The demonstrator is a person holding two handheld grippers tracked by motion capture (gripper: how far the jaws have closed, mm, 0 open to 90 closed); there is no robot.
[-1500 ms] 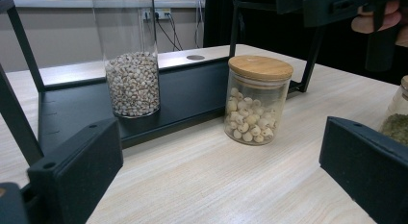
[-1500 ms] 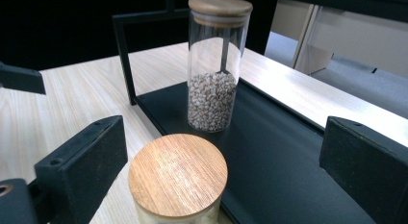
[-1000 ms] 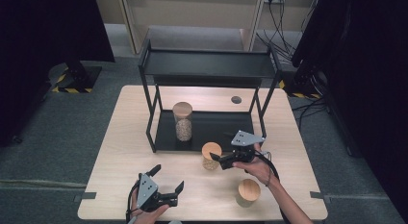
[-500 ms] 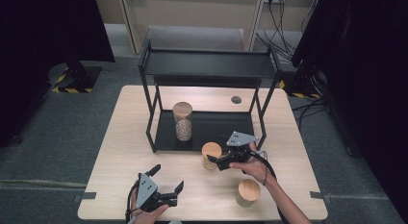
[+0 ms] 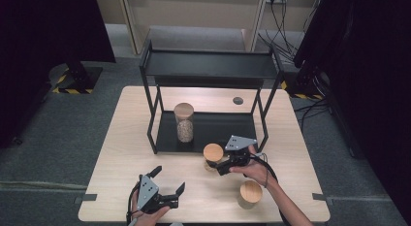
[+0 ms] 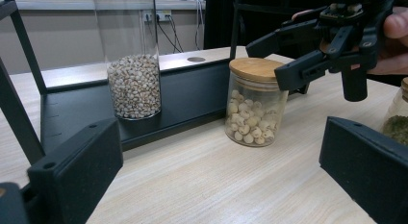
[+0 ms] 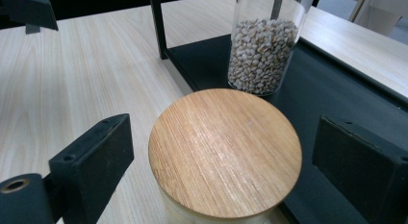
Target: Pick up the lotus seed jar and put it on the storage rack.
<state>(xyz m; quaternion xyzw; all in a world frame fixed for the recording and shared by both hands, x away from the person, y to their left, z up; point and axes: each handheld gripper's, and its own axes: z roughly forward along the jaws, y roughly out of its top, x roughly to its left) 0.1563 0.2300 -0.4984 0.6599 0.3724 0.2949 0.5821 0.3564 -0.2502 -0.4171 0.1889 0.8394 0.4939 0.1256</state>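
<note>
No readable writing or labels on the jars or rack. Right tool (image 5: 220,164) held level at the short jar (image 5: 213,157), jaws either side of its wooden lid (image 7: 224,151), just been closing, pads not yet touching it. Short jar on the desk (image 5: 121,153) just at 6 o'clock of the rack (image 5: 208,66), touching nothing else. Tall jar (image 5: 183,121) on the rack's lower shelf, at 10 o'clock from the short jar. Third jar (image 5: 250,194) at 5 o'clock. Left tool (image 5: 169,180) resting low near the desk's 6 o'clock edge, jaws wide, holding nothing.

Even overhead light, dark surround, soft focus
</note>
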